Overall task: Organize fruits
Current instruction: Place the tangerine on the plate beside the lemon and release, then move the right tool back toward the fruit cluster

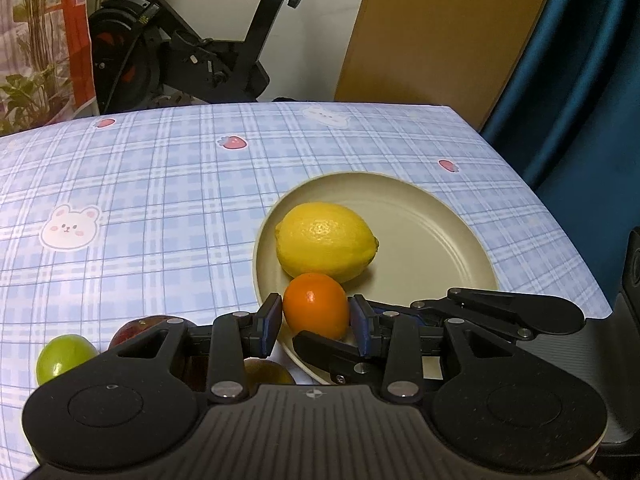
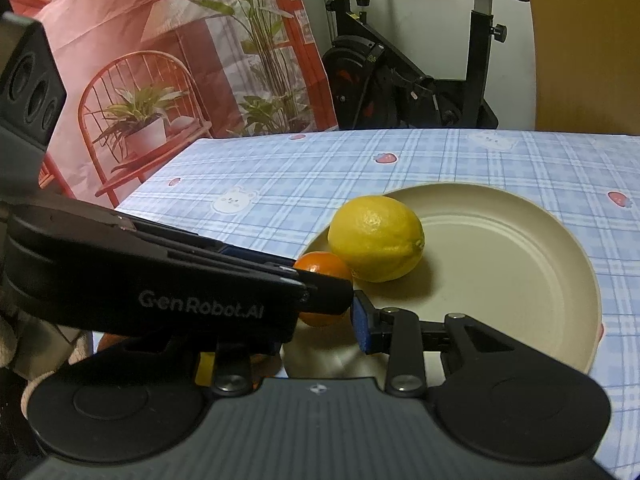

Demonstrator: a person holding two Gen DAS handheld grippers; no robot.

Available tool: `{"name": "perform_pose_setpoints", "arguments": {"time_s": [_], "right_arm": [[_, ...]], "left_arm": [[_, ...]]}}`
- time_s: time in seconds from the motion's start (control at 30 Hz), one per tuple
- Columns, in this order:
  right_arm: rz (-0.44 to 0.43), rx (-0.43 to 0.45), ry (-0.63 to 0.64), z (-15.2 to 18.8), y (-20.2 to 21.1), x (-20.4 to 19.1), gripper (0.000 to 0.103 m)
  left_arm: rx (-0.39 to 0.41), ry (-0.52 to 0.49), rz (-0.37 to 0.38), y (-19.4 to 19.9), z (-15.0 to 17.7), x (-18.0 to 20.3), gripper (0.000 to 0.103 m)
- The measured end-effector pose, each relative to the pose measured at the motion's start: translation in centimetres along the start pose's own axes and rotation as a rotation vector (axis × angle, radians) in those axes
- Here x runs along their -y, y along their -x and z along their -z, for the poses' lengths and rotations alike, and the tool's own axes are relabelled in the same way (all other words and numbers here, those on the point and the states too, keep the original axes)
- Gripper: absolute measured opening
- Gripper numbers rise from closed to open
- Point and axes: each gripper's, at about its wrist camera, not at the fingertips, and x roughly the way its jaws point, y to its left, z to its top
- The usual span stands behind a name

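Working over a table [image 1: 160, 200] in a blue checked cloth, with a beige plate [image 1: 440, 232] sitting toward its right side. Clamping the left gripper [image 1: 316, 320] on the orange [image 1: 316, 308], pads pressing both its sides, right at the plate's near rim and just beside the lemon [image 1: 324, 240] lying on the plate. Crossing the right gripper [image 2: 318, 328] with the left, and not managing to tell whether its fingers are together or apart, with one finger hidden. Judging the job as partly done: one fruit plated, a second arriving. Leaving on the cloth a red apple [image 1: 148, 326], a green fruit [image 1: 64, 356] and a brownish one [image 1: 268, 372], half hidden.
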Motion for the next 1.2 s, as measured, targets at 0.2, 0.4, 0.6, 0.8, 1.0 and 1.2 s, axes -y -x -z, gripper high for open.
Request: {"name": "perform_pose_setpoints", "arguments": {"time_s": [0.2, 0.4, 0.6, 0.8, 1.0, 1.2], "right_arm": [[0.034, -0.005, 0.000, 0.0, 0.0, 0.0, 0.036], [0.045, 0.015, -0.009, 0.2, 1.6, -0.1, 0.036], [0.047, 0.063, -0.039, 0.8, 3.9, -0.8, 0.036], [0.039, 0.108, -0.037, 1.7, 6.3, -2.1, 0.036], [0.012, 0.120, -0.034, 2.8, 7.6, -3.3, 0.036], [-0.024, 0.099, -0.008, 3.8, 8.0, -5.0, 0.036]], "left_arm": [[0.000, 0.010, -0.004, 0.0, 0.0, -0.2, 0.044], [0.037, 0.025, -0.011, 1.8, 0.0, -0.7, 0.044], [0.103, 0.028, -0.016, 5.1, 0.2, -0.7, 0.044], [0.173, 0.048, -0.023, 8.6, 1.6, -1.0, 0.044], [0.230, 0.022, -0.061, 11.6, 3.3, -0.9, 0.044], [0.235, 0.013, -0.075, 13.1, 5.5, -0.9, 0.044]]}}
